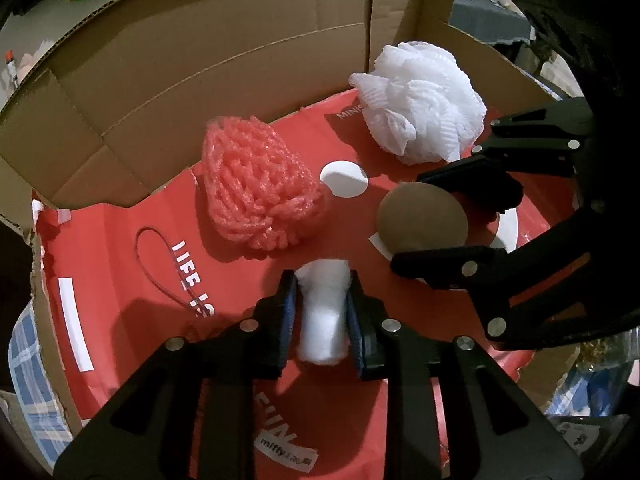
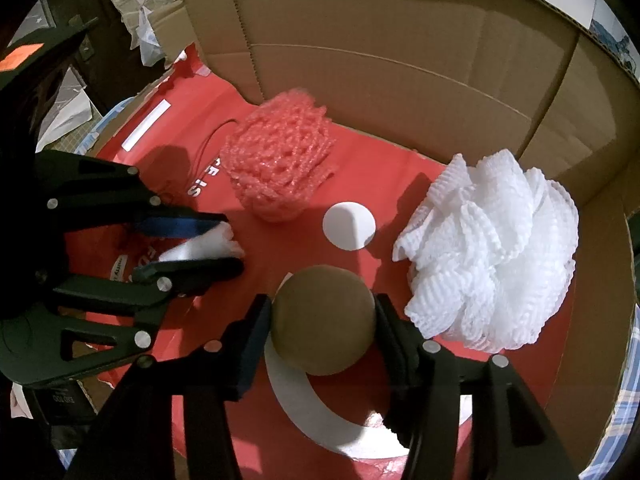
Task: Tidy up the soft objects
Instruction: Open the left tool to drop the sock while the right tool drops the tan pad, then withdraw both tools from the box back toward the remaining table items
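Note:
My left gripper (image 1: 322, 312) is shut on a white cotton wad (image 1: 323, 316), held low over the red bag (image 1: 120, 264) that lines the cardboard box; it also shows in the right wrist view (image 2: 236, 244) with the wad (image 2: 208, 244). My right gripper (image 2: 322, 316) is shut on a tan ball (image 2: 323, 324), seen in the left wrist view too (image 1: 422, 222), gripper (image 1: 440, 220). A pink foam net (image 1: 256, 188) (image 2: 280, 160) lies in the middle. A white foam net bundle (image 1: 420, 100) (image 2: 492, 252) lies at the right.
Cardboard box walls (image 1: 180, 80) (image 2: 400, 40) stand close behind the objects. A white circle print (image 1: 344, 178) (image 2: 349, 226) is on the bag. A thin red cord (image 1: 160, 264) lies on the bag at left. Checked cloth (image 1: 28, 360) lies outside the box.

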